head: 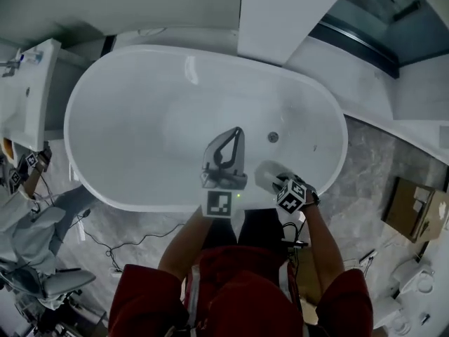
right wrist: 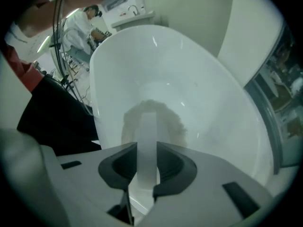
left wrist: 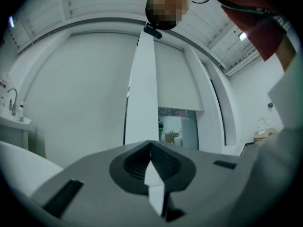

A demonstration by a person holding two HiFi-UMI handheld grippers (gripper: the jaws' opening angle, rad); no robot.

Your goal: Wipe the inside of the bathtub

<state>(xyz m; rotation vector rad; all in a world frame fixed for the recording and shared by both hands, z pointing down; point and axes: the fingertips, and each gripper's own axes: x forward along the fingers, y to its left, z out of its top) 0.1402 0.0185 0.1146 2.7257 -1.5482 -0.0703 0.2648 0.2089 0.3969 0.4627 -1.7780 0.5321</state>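
The white oval bathtub (head: 76,97) fills the middle of the head view, its drain (head: 273,137) right of centre. My left gripper (head: 236,133) hovers over the near side of the basin, jaws shut and empty; in the left gripper view it (left wrist: 150,146) points up at a wall and a white column. My right gripper (head: 269,176) is at the near rim, shut on a pale wiping pad (head: 265,175). In the right gripper view the pad's white strip (right wrist: 147,141) runs between the jaws of my right gripper (right wrist: 147,150), and its grey fluffy face (right wrist: 170,122) rests against the tub's inner wall (right wrist: 199,74).
A white washbasin counter (head: 31,90) stands left of the tub. Cables (head: 133,241) trail on the marble floor by my feet. A glass shower enclosure (head: 379,20) and a white column (head: 280,9) lie beyond the tub. A cardboard box (head: 414,209) sits at the right. A person (right wrist: 85,20) stands far left.
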